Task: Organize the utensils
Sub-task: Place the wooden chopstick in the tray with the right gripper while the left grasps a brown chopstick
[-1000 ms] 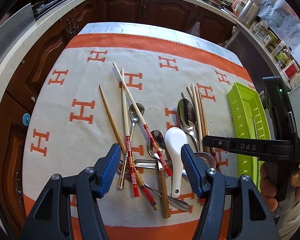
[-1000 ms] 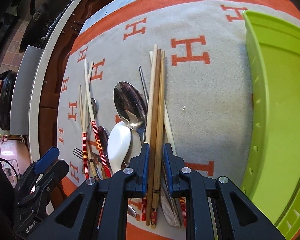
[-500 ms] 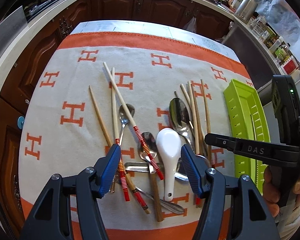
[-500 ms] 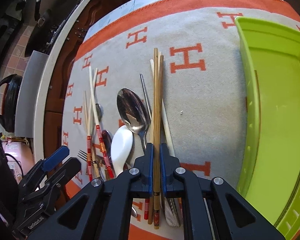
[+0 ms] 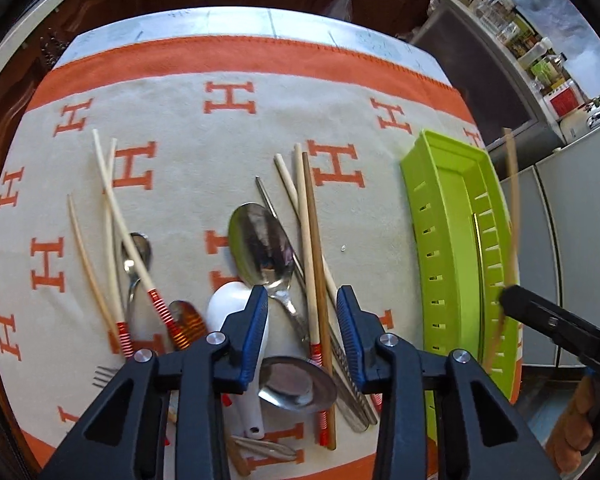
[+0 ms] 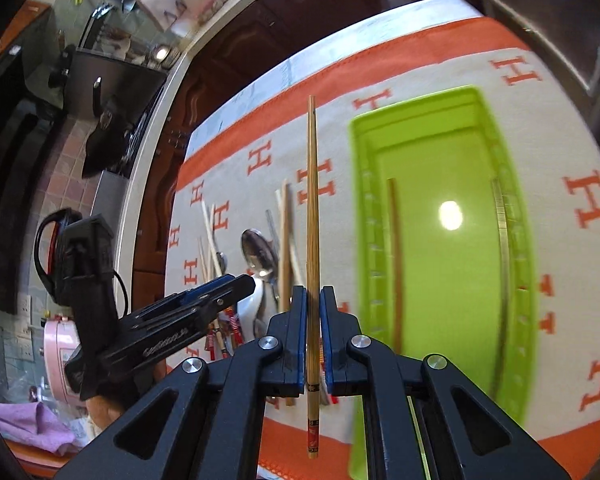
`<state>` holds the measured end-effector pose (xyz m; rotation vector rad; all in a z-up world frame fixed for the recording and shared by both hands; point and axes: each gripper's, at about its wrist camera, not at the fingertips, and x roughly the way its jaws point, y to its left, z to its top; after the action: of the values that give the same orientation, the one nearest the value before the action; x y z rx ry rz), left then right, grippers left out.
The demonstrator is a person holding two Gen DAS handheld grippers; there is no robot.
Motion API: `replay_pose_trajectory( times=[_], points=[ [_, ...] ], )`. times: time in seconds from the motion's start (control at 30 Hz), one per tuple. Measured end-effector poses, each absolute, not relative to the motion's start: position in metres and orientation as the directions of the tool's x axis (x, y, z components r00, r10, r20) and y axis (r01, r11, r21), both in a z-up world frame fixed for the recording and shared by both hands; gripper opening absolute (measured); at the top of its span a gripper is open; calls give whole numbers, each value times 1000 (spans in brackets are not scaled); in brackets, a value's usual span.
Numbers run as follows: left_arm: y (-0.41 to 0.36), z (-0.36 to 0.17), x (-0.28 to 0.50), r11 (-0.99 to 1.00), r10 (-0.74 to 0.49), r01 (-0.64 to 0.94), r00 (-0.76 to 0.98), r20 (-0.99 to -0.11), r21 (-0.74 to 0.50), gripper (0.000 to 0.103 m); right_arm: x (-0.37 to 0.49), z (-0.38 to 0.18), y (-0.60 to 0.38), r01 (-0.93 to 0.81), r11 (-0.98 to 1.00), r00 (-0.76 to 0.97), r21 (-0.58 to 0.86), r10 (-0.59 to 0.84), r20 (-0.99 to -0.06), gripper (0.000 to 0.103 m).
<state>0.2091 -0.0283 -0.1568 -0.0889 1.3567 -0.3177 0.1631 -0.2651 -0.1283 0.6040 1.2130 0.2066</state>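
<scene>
your pictures are bright, round and bent at the edges. the green tray [image 6: 452, 264] looks blurry, with a shiny white light spot.

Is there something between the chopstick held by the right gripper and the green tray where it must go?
Nothing visible does. The right gripper holds the brown bamboo chopstick lifted, just left of the lime-green plastic tray. One dark chopstick already lies inside along its left wall; the rest of the floor is open.
</scene>
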Motion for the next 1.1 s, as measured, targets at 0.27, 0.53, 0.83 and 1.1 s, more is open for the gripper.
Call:
replay_pose_trajectory(
  times=[0.27, 0.53, 0.83, 1.1],
  points=[
    [-60, -179, 216, 973, -143, 199, 132, -981, -115, 31, 132, -132, -321, 240, 811, 378, 533, 428, -821, 6],
    [-74, -189, 221, 980, -101, 182, 110, -989, -80, 17, 126, -155, -336, 275, 801, 362, 532, 426, -829, 6],
    [-93, -199, 224, 980, -49, 196, 129, -990, -23, 15, 125, -167, -335, 284, 807, 348, 518, 416, -840, 7],
    [-85, -198, 219, 988, -101, 129, 125, -987, -85, 10, 122, -170, -332, 278, 806, 344, 522, 424, -838, 7]
  ],
)
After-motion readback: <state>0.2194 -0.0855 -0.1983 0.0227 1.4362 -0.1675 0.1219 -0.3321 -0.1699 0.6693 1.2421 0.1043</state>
